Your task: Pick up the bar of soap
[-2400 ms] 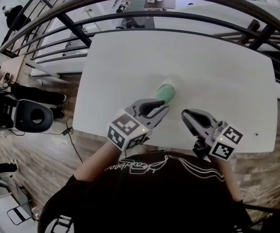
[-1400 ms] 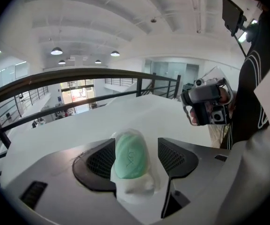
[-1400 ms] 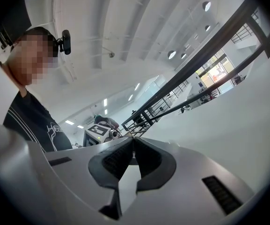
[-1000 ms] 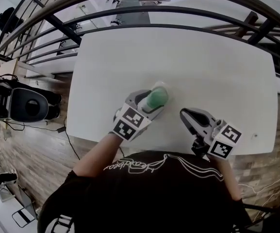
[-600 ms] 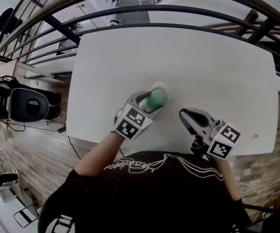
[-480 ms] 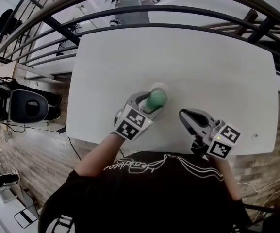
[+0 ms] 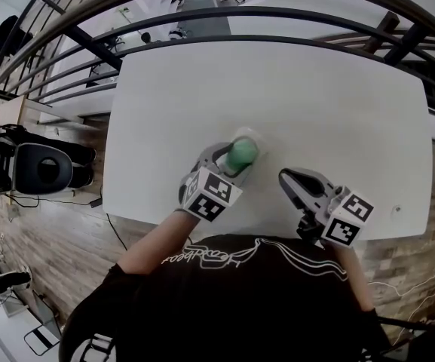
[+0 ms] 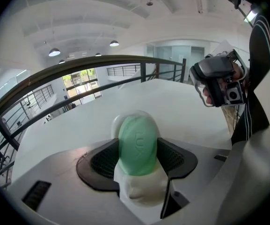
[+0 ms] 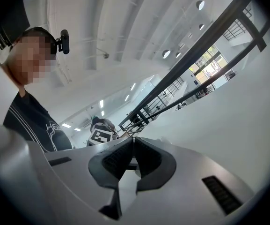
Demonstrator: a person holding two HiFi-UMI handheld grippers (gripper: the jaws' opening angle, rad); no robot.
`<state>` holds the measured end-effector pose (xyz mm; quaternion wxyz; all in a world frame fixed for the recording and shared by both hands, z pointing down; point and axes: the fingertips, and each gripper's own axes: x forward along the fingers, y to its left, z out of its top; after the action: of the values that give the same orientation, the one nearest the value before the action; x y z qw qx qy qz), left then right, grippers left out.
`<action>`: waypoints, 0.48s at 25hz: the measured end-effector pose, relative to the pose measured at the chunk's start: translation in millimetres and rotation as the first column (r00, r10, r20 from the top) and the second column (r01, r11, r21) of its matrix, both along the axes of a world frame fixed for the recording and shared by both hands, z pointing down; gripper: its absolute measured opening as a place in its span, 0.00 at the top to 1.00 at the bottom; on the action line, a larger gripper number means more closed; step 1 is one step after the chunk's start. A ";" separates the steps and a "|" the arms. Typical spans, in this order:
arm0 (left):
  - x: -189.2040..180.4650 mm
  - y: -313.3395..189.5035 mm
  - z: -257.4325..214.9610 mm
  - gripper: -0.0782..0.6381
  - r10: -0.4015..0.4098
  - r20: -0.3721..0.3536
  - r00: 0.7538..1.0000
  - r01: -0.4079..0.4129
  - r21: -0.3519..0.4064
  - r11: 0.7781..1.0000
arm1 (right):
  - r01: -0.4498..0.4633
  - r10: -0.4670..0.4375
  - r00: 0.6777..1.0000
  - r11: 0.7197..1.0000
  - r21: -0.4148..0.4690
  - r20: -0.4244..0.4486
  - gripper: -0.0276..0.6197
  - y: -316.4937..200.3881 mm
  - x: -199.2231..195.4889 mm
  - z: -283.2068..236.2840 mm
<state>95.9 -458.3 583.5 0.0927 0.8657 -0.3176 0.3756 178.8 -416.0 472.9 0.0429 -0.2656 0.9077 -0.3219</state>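
The white worktop (image 7: 315,96) fills most of the head view, with a dark curved railing (image 7: 202,23) running along its far edge. Your dark shirt (image 7: 240,308) carries a looping white script across the chest, and I cannot read it from here. Your left claw (image 7: 237,159) is over the near middle of the worktop and is clamped on the bar of soap (image 8: 137,142). The black ribbed pads (image 8: 171,157) press both sides of the bar, which stands on end between them. Your right claw (image 9: 133,150) hovers near the front edge, well apart from the soap, with its jaws closed together on nothing. Each claw bears a cube of black-and-white square markers, the left one (image 7: 209,196) and the right one (image 7: 347,220). The soap is a green oval with a pale translucent wrap around its edge. I cannot tell whether it is clear of the surface. Raised lettering is stamped on its face, possibly "LUX", but it is faint.
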 end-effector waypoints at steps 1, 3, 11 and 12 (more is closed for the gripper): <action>-0.1 -0.3 0.3 0.52 -0.002 0.001 1.000 0.002 0.000 1.000 | -0.001 0.001 1.000 1.000 0.000 0.000 0.93 -0.1 0.2 0.2; -0.4 -0.9 0.8 0.52 -0.009 -0.002 1.000 0.009 -0.001 1.000 | -0.003 0.003 1.000 1.000 -0.001 0.000 0.93 -0.1 0.5 0.9; 0.0 -6.4 -0.8 0.53 -0.022 -0.047 0.999 0.021 -0.018 1.000 | -0.010 0.010 1.000 1.000 -0.010 0.002 0.93 0.6 1.5 1.4; 0.9 -7.1 -1.1 0.53 -0.023 -0.054 0.998 0.022 -0.024 0.999 | -0.010 0.010 1.000 1.000 -0.011 0.002 0.93 0.8 1.7 1.9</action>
<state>96.8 -465.4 582.3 0.1155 0.8707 -0.3205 0.3547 180.6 -415.1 474.8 0.0439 -0.2699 0.9046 -0.3270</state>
